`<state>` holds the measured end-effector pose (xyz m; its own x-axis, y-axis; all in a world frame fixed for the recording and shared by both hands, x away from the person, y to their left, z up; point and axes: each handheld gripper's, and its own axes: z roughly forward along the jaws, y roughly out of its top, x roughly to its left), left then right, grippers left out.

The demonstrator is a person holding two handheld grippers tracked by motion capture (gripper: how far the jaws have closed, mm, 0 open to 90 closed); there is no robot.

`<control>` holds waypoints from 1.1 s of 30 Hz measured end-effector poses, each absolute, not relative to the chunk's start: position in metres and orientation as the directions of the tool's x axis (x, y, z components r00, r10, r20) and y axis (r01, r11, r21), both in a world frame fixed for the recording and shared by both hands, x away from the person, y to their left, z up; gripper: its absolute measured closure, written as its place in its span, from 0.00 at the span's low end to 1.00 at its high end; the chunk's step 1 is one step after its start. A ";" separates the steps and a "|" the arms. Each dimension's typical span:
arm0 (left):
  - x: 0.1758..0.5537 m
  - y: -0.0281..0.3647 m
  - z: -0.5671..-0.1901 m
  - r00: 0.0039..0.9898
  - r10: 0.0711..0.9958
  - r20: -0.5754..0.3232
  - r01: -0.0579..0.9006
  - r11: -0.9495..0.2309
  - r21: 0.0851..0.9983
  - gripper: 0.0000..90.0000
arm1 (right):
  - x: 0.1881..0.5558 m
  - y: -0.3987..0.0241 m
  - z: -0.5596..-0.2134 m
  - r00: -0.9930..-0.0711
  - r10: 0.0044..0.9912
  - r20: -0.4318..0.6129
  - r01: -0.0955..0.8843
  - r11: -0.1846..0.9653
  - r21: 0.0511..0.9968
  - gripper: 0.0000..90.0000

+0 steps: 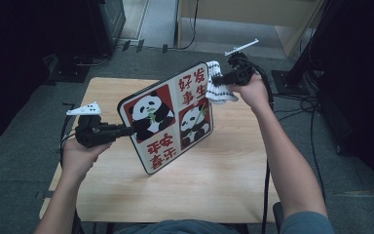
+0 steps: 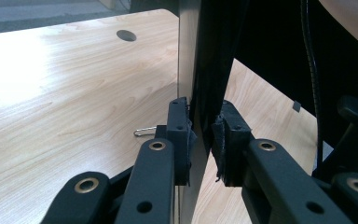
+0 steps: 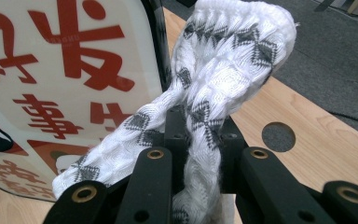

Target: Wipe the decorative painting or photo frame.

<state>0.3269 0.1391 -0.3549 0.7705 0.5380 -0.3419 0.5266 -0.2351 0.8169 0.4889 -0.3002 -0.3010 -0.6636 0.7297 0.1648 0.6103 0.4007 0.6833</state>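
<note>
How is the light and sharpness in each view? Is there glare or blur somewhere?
High view: dim, dark corners, panda board readable. Left gripper view: strong glare on the table, near jaws soft. Right gripper view: evenly lit, cloth sharp, floor behind blurred.

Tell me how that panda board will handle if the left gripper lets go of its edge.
The panda board looks stiff: it keeps flat, pinched only at one edge by the left gripper. It stands tilted on the table, so it would probably tip flat. Its glossy face may slip.

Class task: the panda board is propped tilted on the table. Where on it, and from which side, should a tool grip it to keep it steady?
Grip the panda board at its thin left edge, coming in level from the left, as the left tool does: its pads clamp both flat faces.
</note>
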 end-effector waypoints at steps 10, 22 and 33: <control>0.327 0.139 -0.355 0.769 0.539 -0.343 0.528 -0.234 0.816 0.87 | 0.486 -0.305 -0.314 -0.659 0.728 0.190 0.626 0.391 0.675 0.89; 0.327 0.139 -0.355 0.768 0.540 -0.343 0.528 -0.232 0.817 0.87 | 0.484 -0.308 -0.330 -0.652 0.728 0.210 0.645 0.388 0.658 0.89; 0.327 0.139 -0.355 0.766 0.539 -0.351 0.534 -0.228 0.814 0.87 | 0.482 -0.311 -0.342 -0.643 0.730 0.232 0.659 0.372 0.654 0.89</control>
<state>0.3270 0.1392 -0.3554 0.7657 0.5390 -0.3509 0.5337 -0.2282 0.8143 0.4815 -0.3108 -0.3425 -0.6427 0.7301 0.2322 0.6589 0.3720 0.6538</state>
